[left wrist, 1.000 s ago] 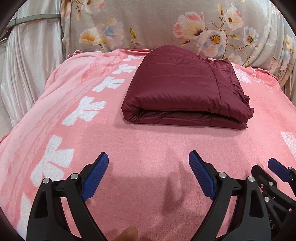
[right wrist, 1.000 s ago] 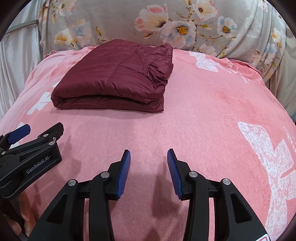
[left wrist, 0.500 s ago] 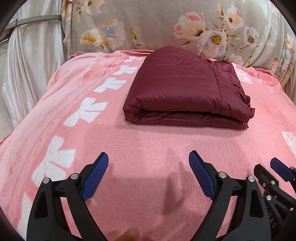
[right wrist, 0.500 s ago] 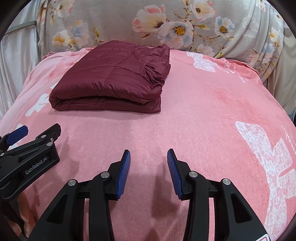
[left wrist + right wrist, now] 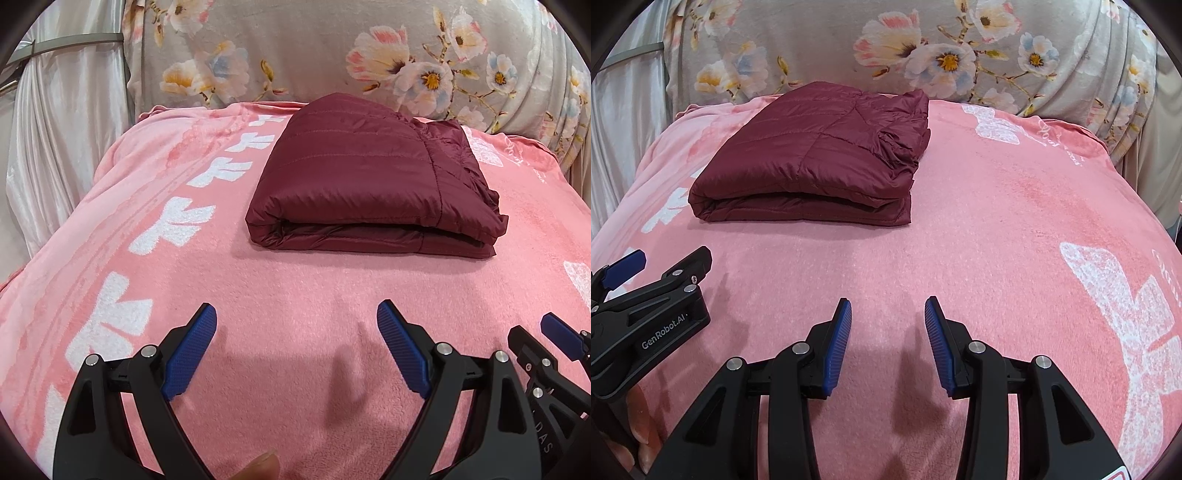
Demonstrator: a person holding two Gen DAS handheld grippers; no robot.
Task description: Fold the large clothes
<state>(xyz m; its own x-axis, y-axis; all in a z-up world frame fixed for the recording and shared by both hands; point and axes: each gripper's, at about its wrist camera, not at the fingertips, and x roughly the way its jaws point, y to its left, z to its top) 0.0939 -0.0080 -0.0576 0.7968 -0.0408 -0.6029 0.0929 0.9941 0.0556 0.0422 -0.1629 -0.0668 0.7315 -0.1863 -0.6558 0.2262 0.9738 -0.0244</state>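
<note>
A dark red padded jacket (image 5: 373,184) lies folded into a neat rectangle on a pink blanket (image 5: 288,295) with white patterns. The left gripper (image 5: 297,334) hovers near its front edge, its 2 blue pads wide apart with nothing between them. The right gripper (image 5: 554,350) shows at the right edge. A flowered cloth (image 5: 332,48) hangs behind.

Cut off, covered and hard to read

In the left wrist view the right tongs (image 5: 557,339) show only partly at the right edge, and a fingertip (image 5: 264,466) is cropped at the bottom. In the right wrist view the left tongs (image 5: 659,264) run off the left edge. The folded jacket (image 5: 816,158) hides its own inner layers and the blanket (image 5: 997,221) beneath it. The pale script near the blanket's far right corner is, I think, lettering, but too small to read.
</note>
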